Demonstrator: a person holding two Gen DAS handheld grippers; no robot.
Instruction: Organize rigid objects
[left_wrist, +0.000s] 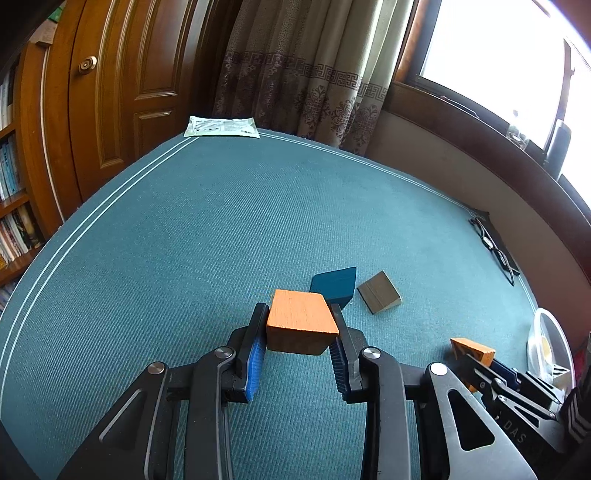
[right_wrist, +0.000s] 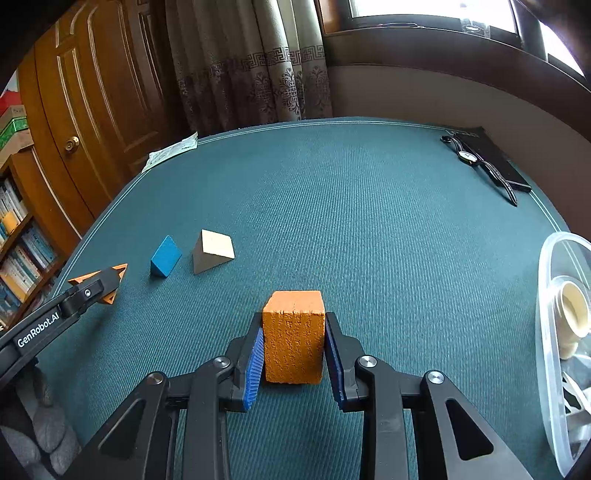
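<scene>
The clear tub (right_wrist: 546, 295) runs off the right edge and its inside is hard to make out, the blue block (left_wrist: 334, 282) is partly hidden behind the orange block (left_wrist: 301, 319), and the window (left_wrist: 498, 48) is too bright.

Blue wedge (right_wrist: 165, 256), pale wedge (right_wrist: 213, 251) left; clear tub (right_wrist: 546, 295) right; centre cloth (right_wrist: 351, 206) open.

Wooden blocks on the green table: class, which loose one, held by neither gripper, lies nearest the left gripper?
The blue wedge, just beyond the left gripper. The unpainted pale wedge lies farther right.
</scene>
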